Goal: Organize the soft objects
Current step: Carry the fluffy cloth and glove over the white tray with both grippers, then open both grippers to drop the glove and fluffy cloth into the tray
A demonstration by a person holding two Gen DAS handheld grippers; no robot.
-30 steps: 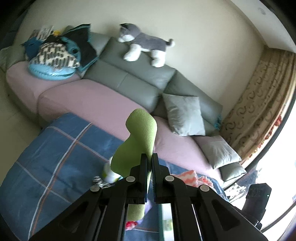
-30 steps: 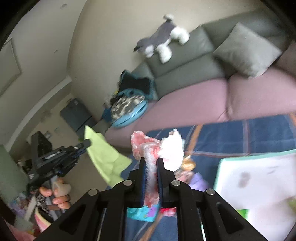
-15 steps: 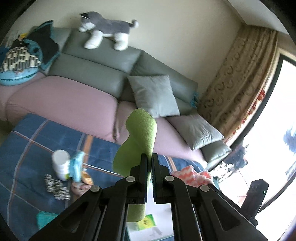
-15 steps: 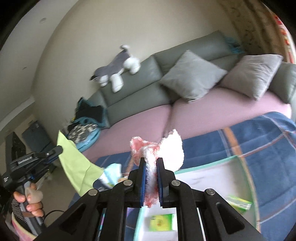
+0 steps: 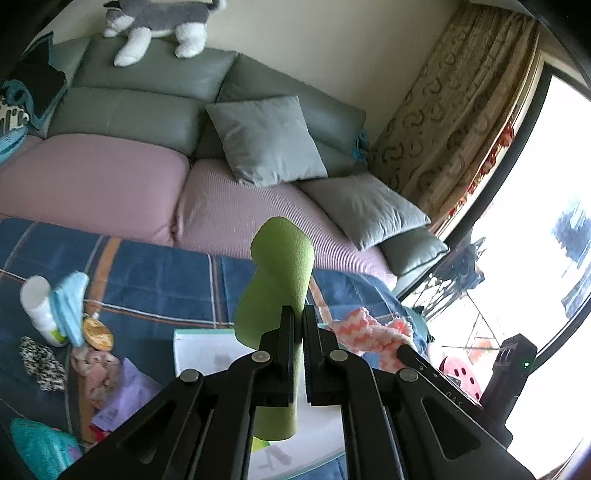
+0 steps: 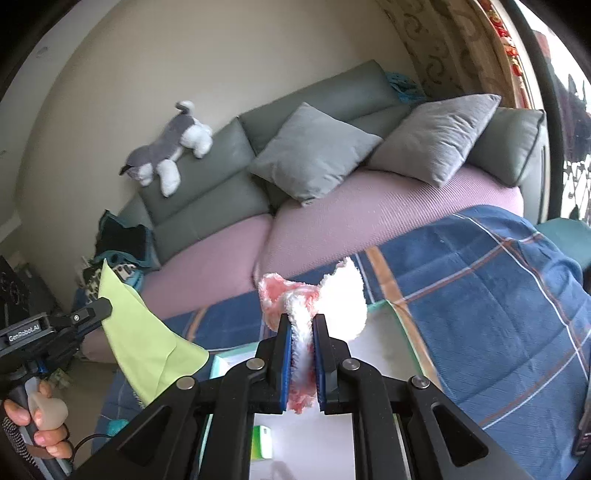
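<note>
The grey-backed sofa with mauve seat cushions ran across the back of both views, its left end cut off by the frame edge in the left wrist view, where a heap of teal and black things showed only in part. Before it lay the blue plaid blanket, and whatever it covered was hidden. Two grey throw pillows leaned on the sofa, and a grey-and-white plush husky lay along the top of the backrest, its head partly cropped in the left wrist view. On the blanket sat a white tray with a teal rim, largely hidden behind the gripper bodies; a green-and-white packet in it was too blurred to read. Near the blanket's left edge lay small clutter that was hard to make out, including a white bottle. The left gripper was clamped tight on a lime-green cloth, held above the tray's near edge. The right gripper pinched a fluffy pink-and-white sock over the tray, its jaws parted only by the sock's thickness.
</note>
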